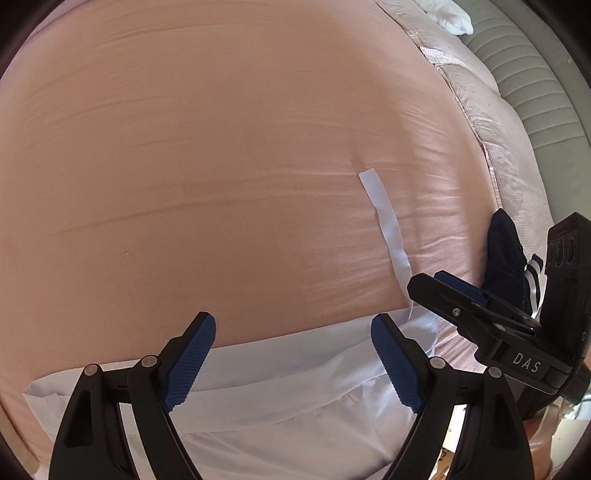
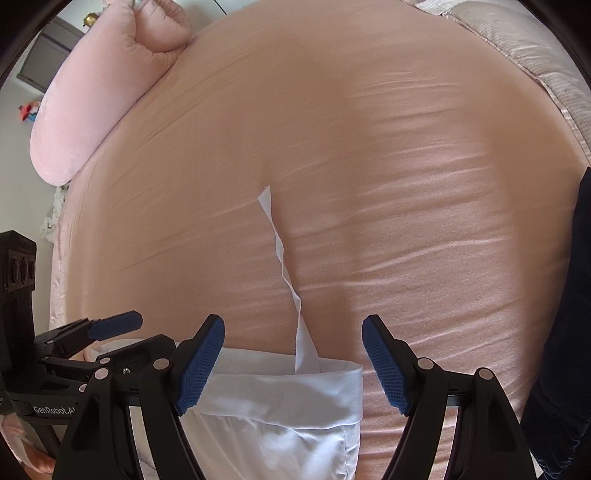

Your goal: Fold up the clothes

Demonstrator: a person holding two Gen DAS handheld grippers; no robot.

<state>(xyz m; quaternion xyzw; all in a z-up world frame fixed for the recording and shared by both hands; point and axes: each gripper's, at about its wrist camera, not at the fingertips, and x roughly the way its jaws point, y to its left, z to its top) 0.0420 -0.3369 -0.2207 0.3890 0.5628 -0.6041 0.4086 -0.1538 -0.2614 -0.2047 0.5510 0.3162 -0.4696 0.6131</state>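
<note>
pale blue-white cotton garment (image 2: pixel 280 410) lying long axis left-right on pink bedsheet (image 2: pixel 332 166), near edge; left tongs (image 1: pixel 293 360) and right tongs (image 2: pixel 293 360) spread apart, empty, directly above its waistband.

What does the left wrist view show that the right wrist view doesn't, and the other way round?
Only the left wrist view: a crumpled white cloth at the far edge and a dark navy garment with white stripes beside the right gripper. Only the right wrist view: a long pink velvet pillow and the left gripper. Both: the white folded garment with its narrow white strap trailing across the pink bedsheet, both grippers open above it.
</note>
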